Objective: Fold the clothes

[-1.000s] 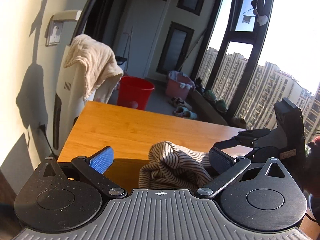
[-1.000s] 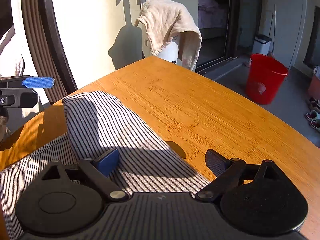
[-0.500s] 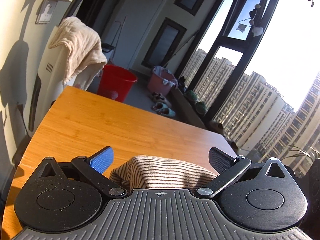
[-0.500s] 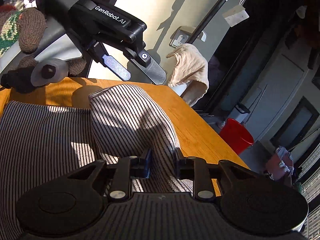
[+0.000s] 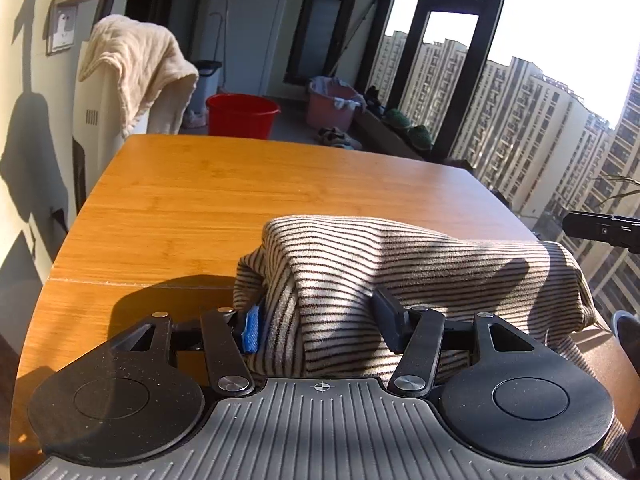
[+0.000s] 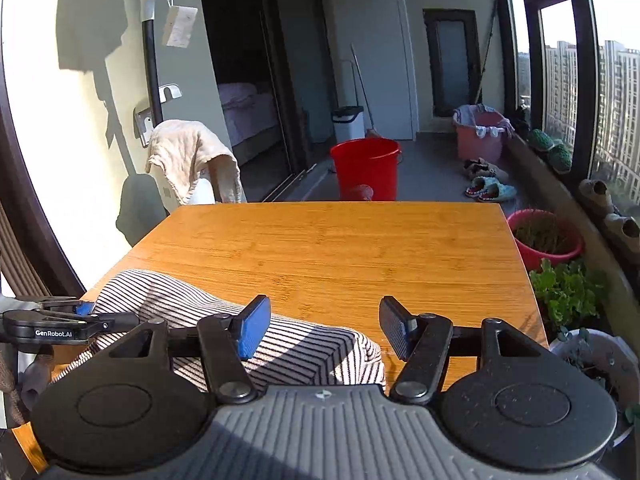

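Wooden table [image 6: 340, 256], striped garment [image 5: 400, 264], potted greens [image 6: 568, 292]

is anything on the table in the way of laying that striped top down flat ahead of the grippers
Nothing visible. The table beyond the striped top shows only bare wood; the left gripper already straddles a fold of it.

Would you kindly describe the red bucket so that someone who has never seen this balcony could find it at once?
Start at the wooden table and look past its far edge to the grey floor. The red bucket stands there, in front of the white door. Unlike the pink basket by the window, which holds laundry, it is bright red, round, and has a handle.
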`<state>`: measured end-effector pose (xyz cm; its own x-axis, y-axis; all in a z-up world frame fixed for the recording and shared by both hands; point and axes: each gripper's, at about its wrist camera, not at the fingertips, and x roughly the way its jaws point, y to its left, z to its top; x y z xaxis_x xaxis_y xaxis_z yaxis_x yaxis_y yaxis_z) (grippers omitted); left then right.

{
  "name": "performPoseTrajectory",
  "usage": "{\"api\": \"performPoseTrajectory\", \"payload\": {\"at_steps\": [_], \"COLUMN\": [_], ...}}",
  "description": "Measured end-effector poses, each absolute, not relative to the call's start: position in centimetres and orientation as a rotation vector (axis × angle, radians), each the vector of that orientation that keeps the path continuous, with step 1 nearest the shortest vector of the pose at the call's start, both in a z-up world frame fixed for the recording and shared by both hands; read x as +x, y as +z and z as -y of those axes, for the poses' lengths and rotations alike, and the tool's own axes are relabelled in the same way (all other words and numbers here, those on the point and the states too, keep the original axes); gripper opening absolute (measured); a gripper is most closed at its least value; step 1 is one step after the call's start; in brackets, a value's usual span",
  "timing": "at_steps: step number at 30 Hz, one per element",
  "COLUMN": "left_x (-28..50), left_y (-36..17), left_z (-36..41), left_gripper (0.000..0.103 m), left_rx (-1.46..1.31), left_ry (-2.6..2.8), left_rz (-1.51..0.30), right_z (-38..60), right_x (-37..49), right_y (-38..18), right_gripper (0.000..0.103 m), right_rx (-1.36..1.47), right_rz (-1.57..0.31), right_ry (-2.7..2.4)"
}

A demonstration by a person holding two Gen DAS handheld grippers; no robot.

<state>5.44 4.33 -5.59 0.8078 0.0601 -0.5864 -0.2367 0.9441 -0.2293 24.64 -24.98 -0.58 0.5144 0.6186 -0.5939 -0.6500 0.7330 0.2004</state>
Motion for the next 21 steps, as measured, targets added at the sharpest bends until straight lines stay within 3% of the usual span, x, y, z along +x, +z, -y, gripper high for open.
{"api": "performPoseTrajectory", "payload": {"at_steps": [3, 5, 14, 16, 18, 21], "left_x": [5.6, 6.1, 11.4, 11.7, 11.9, 12.6], "left_y": [-4.7, -4.1, -6.2, -6.3, -6.2, -5.5], "left_z": [-5.6, -6.6, -8.0, -8.3, -8.5, -9.2], "left_gripper": [0.067, 0.082, 0.098, 0.099, 0.095, 0.074], "left_rx": [-0.373, -0.432, -0.449, -0.448, -0.437, -0.410], "left_ry": [0.144, 0.128, 0.097, 0.080, 0.088, 0.120], "left_rz": [-0.596, -0.588, -0.722, -0.711, -0.690, -0.640], "right_z": [25.5, 25.7, 27.2, 26.7, 26.1, 24.6], "right_x": [24.9, 24.6, 26.9, 27.9, 28.9, 30.2], "right_y": [-4.0, -4.8, -5.9, -6.1, -6.3, -5.7], "right_gripper": [0.060, 0.060, 0.070, 0.070, 0.063, 0.052], "right_rx": [-0.083, -0.075, 0.101, 0.113, 0.124, 0.107], "right_rz": [-0.747, -0.745, -0.857, -0.862, -0.866, -0.830], "right_ry": [0.758, 0.771, 0.882, 0.916, 0.952, 0.948]}}
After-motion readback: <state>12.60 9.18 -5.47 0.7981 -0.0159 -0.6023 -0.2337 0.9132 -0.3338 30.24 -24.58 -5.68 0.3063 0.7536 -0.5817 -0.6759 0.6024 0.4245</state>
